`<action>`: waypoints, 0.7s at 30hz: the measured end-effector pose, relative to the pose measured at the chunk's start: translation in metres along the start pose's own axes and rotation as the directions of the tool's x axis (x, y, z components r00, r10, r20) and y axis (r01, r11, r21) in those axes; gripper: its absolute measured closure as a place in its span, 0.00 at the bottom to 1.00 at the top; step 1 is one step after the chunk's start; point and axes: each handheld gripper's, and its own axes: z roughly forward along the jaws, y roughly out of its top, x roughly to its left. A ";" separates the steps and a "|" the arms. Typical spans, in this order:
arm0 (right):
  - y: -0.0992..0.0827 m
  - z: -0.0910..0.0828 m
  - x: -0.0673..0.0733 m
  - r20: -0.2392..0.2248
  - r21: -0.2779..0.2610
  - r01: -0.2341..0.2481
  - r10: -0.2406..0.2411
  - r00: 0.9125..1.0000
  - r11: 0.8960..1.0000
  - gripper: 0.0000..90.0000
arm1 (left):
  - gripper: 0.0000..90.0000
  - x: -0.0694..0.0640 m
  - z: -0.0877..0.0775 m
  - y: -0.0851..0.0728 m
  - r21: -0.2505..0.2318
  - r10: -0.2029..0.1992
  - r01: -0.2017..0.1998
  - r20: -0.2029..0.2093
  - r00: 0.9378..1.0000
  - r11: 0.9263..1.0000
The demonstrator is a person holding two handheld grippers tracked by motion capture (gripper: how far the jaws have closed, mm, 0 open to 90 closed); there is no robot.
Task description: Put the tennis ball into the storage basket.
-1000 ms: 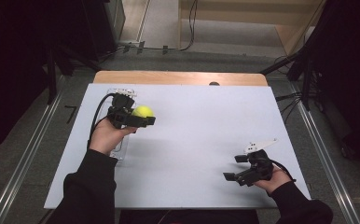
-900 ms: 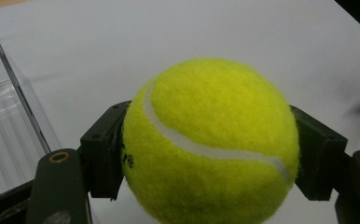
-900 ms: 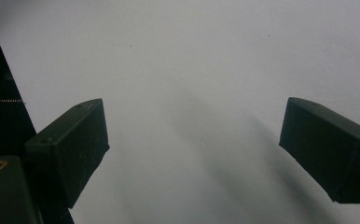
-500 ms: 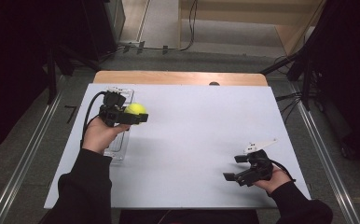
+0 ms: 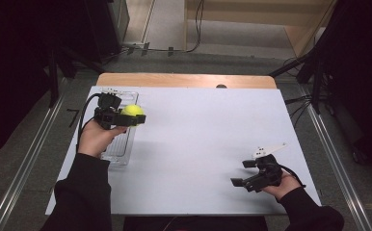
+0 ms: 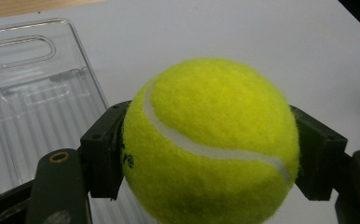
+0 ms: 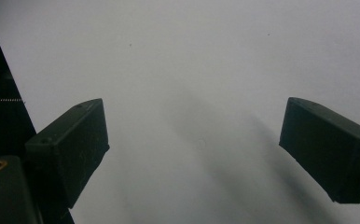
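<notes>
1. Left gripper (image 5: 135, 117): the 2 jaws are clamped on the tennis ball (image 6: 210, 142), 1 pad on each side at about its widest line. Ball is off the table, carried in the air.
2. Ball sticks out well past the jaw tips and above them; only the pad faces touch the felt, nothing supports it underneath.
3. Clear plastic tray (image 6: 38, 100) lies flat on the white table (image 5: 208, 144), beyond and to the left of the left jaw in the left gripper view. In the high view the ball looks to hang about over the tray's right rim, hard to say exactly from that angle.
4. Right gripper (image 7: 194, 149): jaws wide apart, nothing between them, just bare table ahead. It sits low near the table's near edge, well apart from the ball and tray.
5. Risk 1: ball is round and fuzzy, so a slight loosening or a jerk of the hand could let it squirt out forward of the jaws.
6. Risk 2: if released over the rim rather than the ribbed floor, it would likely bounce or roll off across the table.
7. Risk 3: coming down too low could knock the light tray sideways with the jaw tips.
</notes>
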 end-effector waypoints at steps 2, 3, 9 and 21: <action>0.000 0.000 0.000 -0.001 0.000 0.001 -0.001 1.000 1.000 0.07 | 0.29 0.003 -0.002 -0.001 -0.001 -0.008 0.008 -0.009 1.000 1.000; 0.000 0.000 0.000 0.000 0.000 0.000 0.000 1.000 1.000 0.07 | 0.29 0.004 -0.002 -0.001 -0.006 -0.013 0.013 -0.015 1.000 1.000; 0.000 0.000 0.000 0.000 0.000 0.001 -0.001 1.000 1.000 0.07 | 0.29 0.010 -0.009 -0.001 -0.022 -0.039 0.039 -0.009 0.999 0.999; 0.000 0.000 0.000 0.001 0.000 -0.001 0.001 1.000 1.000 0.07 | 0.29 0.022 -0.011 -0.005 -0.021 -0.062 0.060 -0.119 0.991 0.998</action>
